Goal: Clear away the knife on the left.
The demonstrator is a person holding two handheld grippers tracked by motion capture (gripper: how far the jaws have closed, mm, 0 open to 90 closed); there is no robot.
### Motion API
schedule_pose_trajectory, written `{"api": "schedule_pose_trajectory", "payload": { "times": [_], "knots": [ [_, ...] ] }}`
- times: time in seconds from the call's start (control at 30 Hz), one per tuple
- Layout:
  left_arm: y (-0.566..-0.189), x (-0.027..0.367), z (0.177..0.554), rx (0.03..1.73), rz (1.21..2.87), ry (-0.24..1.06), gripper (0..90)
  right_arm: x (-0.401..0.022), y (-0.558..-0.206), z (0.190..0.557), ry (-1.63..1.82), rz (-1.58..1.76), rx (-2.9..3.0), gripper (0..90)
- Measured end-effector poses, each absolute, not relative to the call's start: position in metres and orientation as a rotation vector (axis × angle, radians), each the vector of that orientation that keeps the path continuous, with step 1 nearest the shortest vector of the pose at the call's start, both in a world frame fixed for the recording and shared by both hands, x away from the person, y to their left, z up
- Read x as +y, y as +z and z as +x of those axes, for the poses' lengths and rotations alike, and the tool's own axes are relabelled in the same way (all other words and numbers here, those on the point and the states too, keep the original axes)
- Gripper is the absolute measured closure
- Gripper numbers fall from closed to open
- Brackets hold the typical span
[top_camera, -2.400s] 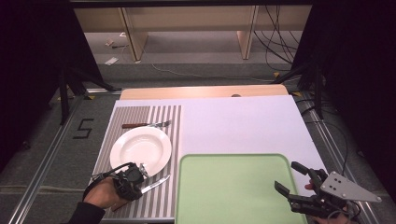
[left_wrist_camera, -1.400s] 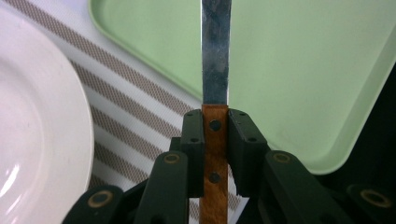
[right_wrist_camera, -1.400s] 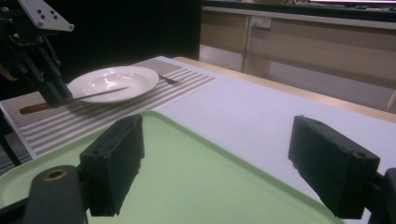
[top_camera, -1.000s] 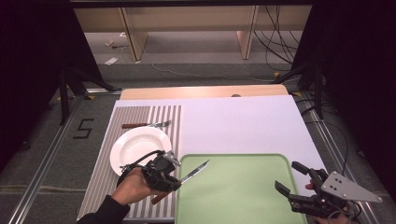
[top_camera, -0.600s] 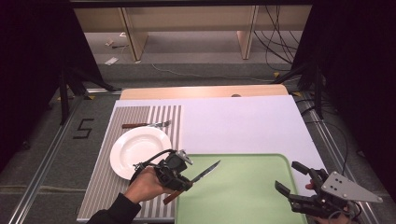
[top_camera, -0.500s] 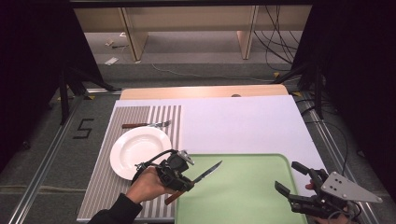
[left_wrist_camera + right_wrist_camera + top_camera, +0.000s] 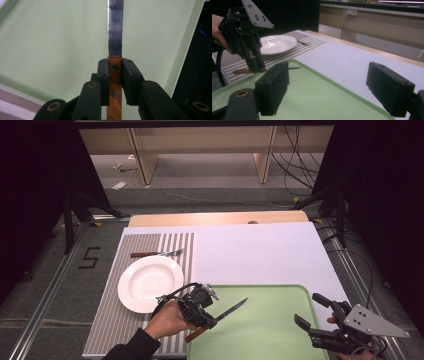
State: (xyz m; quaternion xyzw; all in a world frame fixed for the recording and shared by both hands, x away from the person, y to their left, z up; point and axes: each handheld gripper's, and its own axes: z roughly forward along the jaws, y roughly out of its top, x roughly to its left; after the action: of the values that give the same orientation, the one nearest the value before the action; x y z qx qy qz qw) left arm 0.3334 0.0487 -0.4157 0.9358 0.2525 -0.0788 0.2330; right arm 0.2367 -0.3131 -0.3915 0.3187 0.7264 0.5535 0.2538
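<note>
Where seconds ago the left tool (image 7: pixel 202 307) worked at the near edge of the striped placemat (image 7: pixel 150 245) beside the white plate (image 7: pixel 149 282), it now hangs over the left part of the green tray (image 7: pixel 280 330), carrying a wooden-handled knife (image 7: pixel 220 317) lifted off the mat; the knife has crossed from mat to tray, blade pointing up and to the right, which suggests the setting is being cleared onto the tray, with plate and fork (image 7: pixel 157 253) left on the mat. From the high view, the right tool (image 7: pixel 320 320) waits at the tray's near right corner, unmoved, its jaws spread wide on nothing.

Seen from the left gripper view, the left tool (image 7: pixel 115 75) is clenched on the knife (image 7: pixel 115 32): both black jaws press the riveted brown handle just below where the steel blade begins, and the blade runs straight ahead over the tray (image 7: pixel 50 37). Whether the knife touches the tray cannot be told; it appears held clear.

Seen from the right gripper view, the right tool (image 7: pixel 332 85) stands released, its two jaws well apart and empty above the tray (image 7: pixel 317 100), while across the bench (image 7: pixel 352 60) the left tool (image 7: pixel 254 62) holds the knife (image 7: pixel 244 71) level just above the tray's far edge, the plate (image 7: pixel 277 43) behind it.
</note>
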Motion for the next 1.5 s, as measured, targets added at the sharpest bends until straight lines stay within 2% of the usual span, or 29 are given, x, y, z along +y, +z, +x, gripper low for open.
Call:
{"api": "schedule_pose_trajectory", "payload": {
  "times": [0.47,0.7,1.07,1.13,1.23,1.3,1.5],
  "knots": [
    [-0.435,0.032,0.331,0.701,2.582,-0.333,77.1,-0.313,-0.391,0.236,1.512,0.858,1.973,19.6],
    [-0.446,0.029,0.337,0.773,2.585,-0.358,77.1,-0.312,-0.391,0.236,1.510,0.855,1.979,19.5],
    [-0.460,0.022,0.337,0.767,2.639,-0.371,75.9,-0.312,-0.391,0.236,1.508,0.852,1.981,19.6],
    [-0.456,0.022,0.335,0.744,2.626,-0.356,71.6,-0.312,-0.391,0.236,1.506,0.853,1.981,19.6],
    [-0.450,0.023,0.333,0.700,2.597,-0.307,56.8,-0.312,-0.391,0.236,1.510,0.851,1.980,19.6],
    [-0.443,0.026,0.330,0.677,2.560,-0.219,48.1,-0.312,-0.391,0.236,1.508,0.849,1.980,19.6],
    [-0.439,0.025,0.321,0.615,2.560,-0.122,44.1,-0.312,-0.391,0.236,1.511,0.846,1.981,19.6]
  ]
}}
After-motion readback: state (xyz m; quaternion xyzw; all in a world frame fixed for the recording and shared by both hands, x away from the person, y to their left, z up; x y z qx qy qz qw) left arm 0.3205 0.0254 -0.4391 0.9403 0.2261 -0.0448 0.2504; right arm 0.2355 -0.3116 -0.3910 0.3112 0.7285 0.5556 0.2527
